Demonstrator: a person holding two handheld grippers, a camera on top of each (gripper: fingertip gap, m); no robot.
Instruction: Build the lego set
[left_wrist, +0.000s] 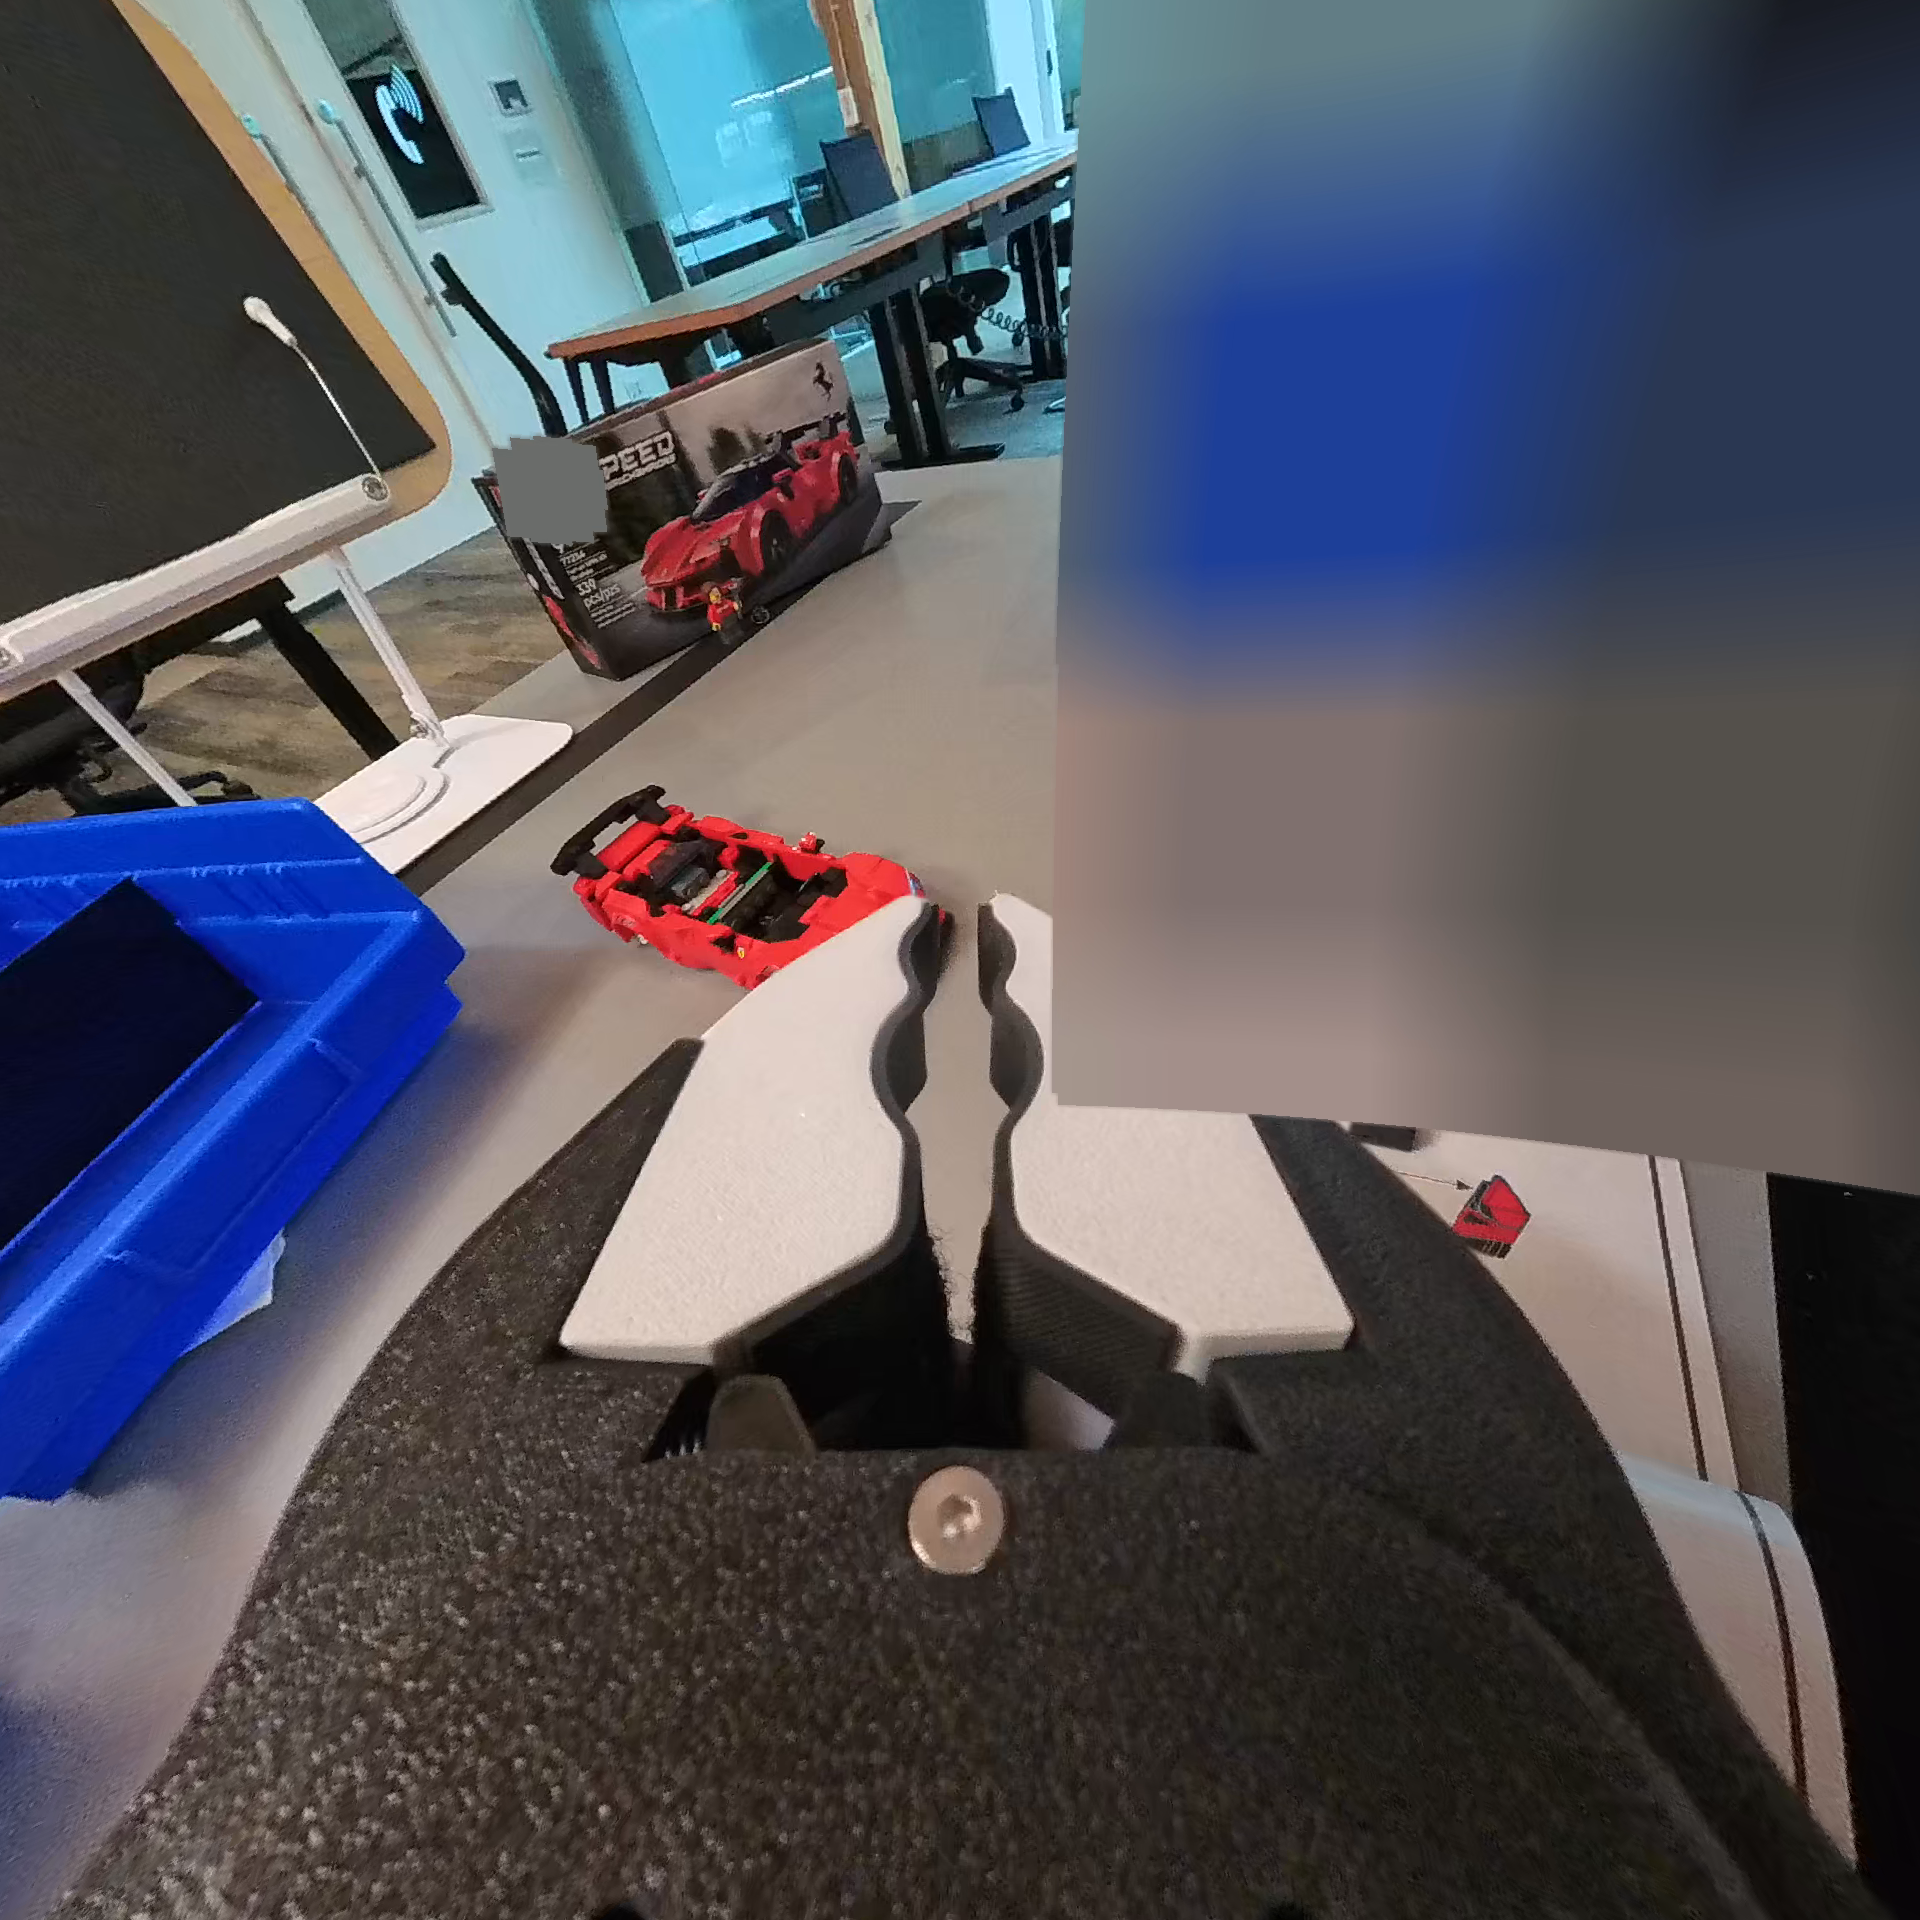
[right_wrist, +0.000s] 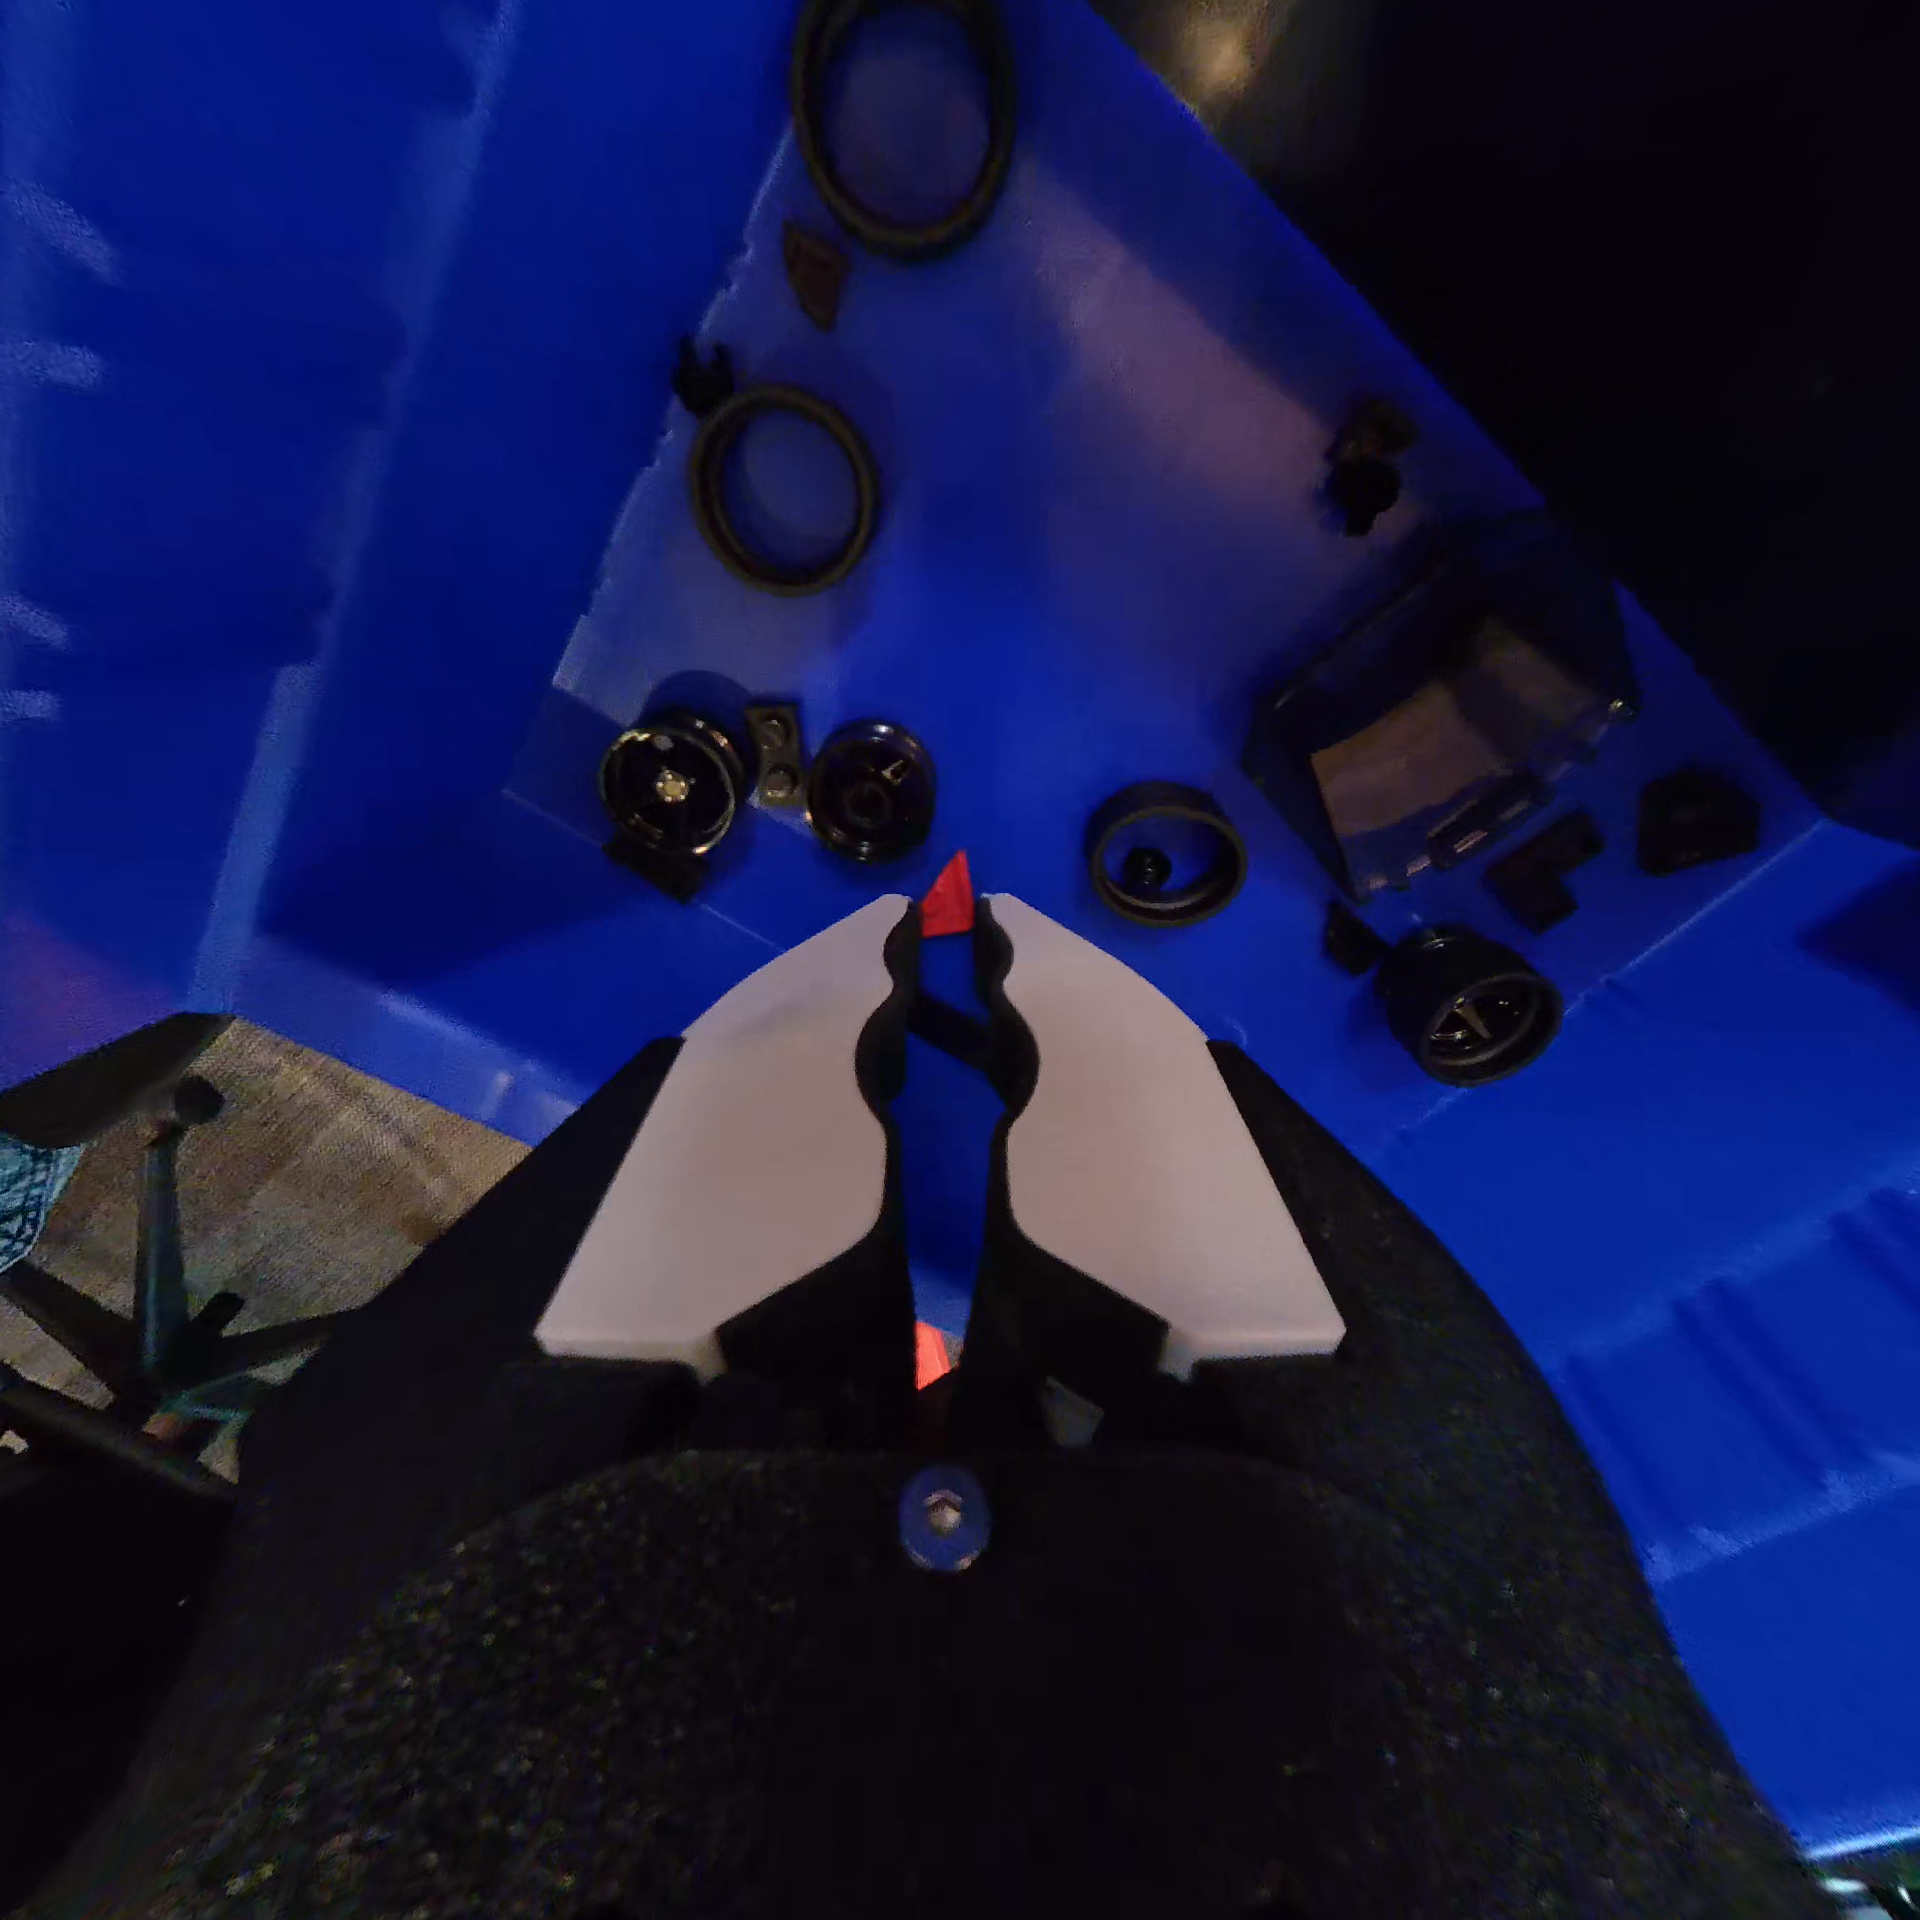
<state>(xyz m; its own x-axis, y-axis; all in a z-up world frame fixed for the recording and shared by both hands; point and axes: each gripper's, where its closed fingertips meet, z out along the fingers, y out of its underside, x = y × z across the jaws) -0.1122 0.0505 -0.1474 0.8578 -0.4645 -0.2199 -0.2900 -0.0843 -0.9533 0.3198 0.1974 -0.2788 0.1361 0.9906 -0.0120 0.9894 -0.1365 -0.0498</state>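
Note:
In the right wrist view my right gripper (right_wrist: 948, 912) is down inside the blue bin (right_wrist: 1039, 623). Its fingertips are shut on a small red wedge-shaped lego piece (right_wrist: 948, 896), which touches both pads and pokes out past the tips. In the left wrist view my left gripper (left_wrist: 961, 920) hovers over the grey table (left_wrist: 831, 727), just in front of the nose of the partly built red lego car (left_wrist: 727, 899). Its pads stand a narrow gap apart with nothing between them.
The bin holds black wheels (right_wrist: 670, 784) (right_wrist: 871, 790) (right_wrist: 1470, 1003), tyres (right_wrist: 784, 488) (right_wrist: 1166, 852), a clear windscreen piece (right_wrist: 1444, 727) and small black parts (right_wrist: 1694, 821). The left wrist view shows the bin (left_wrist: 208, 1091) at left, the set's box (left_wrist: 717, 509) behind, a tablet stand (left_wrist: 447, 769) and an instruction page (left_wrist: 1491, 1216). Spacing between my two grippers at the tips: around 50 centimetres.

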